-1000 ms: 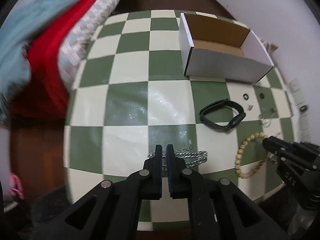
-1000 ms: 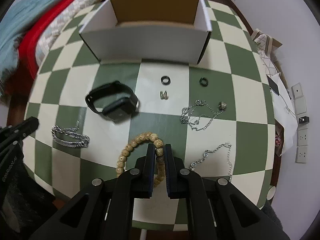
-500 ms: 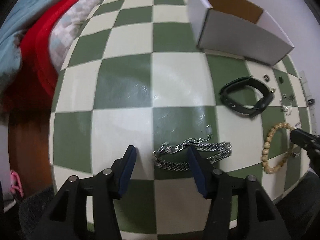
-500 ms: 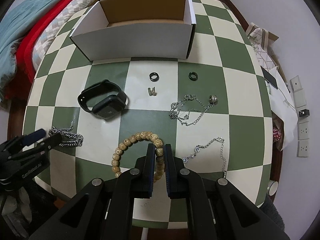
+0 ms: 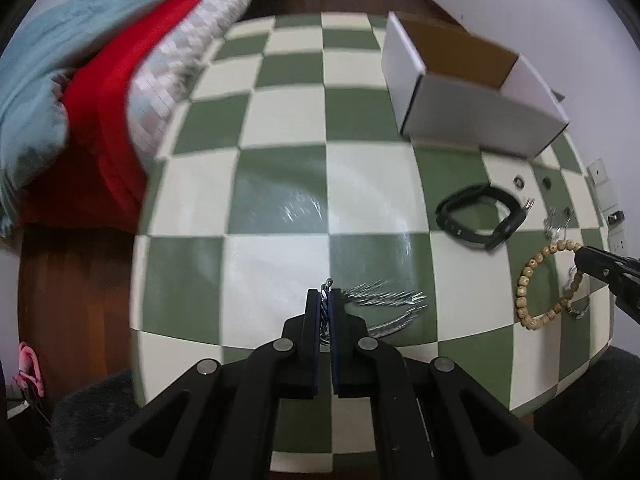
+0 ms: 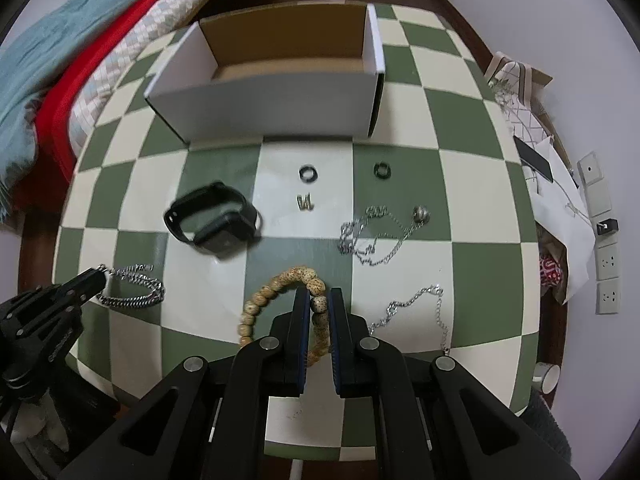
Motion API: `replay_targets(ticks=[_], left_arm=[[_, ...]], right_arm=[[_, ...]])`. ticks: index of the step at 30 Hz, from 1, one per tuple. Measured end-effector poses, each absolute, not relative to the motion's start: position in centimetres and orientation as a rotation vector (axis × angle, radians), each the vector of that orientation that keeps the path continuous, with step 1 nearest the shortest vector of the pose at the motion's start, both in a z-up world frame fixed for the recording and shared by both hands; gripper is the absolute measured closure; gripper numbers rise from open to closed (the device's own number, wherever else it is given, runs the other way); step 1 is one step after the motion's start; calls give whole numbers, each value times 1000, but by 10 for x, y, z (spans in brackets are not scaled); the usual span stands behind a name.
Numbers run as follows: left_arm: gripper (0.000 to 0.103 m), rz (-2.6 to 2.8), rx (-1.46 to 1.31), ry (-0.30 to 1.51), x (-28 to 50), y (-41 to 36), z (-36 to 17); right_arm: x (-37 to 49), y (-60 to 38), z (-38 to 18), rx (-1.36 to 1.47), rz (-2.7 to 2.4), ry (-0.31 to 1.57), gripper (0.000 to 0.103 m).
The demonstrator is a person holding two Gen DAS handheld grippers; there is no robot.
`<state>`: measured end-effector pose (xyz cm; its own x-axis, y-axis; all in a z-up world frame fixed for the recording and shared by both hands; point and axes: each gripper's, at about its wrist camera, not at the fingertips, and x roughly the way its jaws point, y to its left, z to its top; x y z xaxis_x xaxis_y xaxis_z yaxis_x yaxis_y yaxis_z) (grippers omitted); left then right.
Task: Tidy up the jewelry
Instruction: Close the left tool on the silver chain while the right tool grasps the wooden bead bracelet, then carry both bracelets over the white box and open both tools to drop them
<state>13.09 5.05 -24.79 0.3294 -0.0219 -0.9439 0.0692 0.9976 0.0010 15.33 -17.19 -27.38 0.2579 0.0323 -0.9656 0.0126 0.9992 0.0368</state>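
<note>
My left gripper (image 5: pixel 327 296) is shut on the thick silver chain bracelet (image 5: pixel 384 300), whose loose end trails to the right, blurred; the chain also shows in the right wrist view (image 6: pixel 134 288). My right gripper (image 6: pixel 319 298) is shut on the wooden bead bracelet (image 6: pixel 276 284), which also shows in the left wrist view (image 5: pixel 536 280). An open white cardboard box (image 6: pixel 276 80) stands at the back of the checkered table (image 6: pixel 400 120).
A black smart band (image 6: pixel 212 220), two dark rings (image 6: pixel 308 173) (image 6: pixel 382 170), a small silver piece (image 6: pixel 305 202) and two thin silver chains (image 6: pixel 376 236) (image 6: pixel 420 308) lie on the table. Bedding in red and blue (image 5: pixel 80 80) borders the left edge.
My left gripper opened around the thick silver chain, then shut on its left end, and the chain is now moving. My right gripper stays shut on the bead bracelet.
</note>
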Motion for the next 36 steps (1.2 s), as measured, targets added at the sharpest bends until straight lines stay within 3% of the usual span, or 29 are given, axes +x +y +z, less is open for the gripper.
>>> replay_targets(ticks=[23, 36], left_arm=[[102, -136, 42, 963, 177, -7, -124], [102, -237, -10, 921, 255, -40, -89]], right_arm=[[180, -162, -185, 29, -22, 1094, 94], [254, -192, -134, 59, -52, 991, 94]])
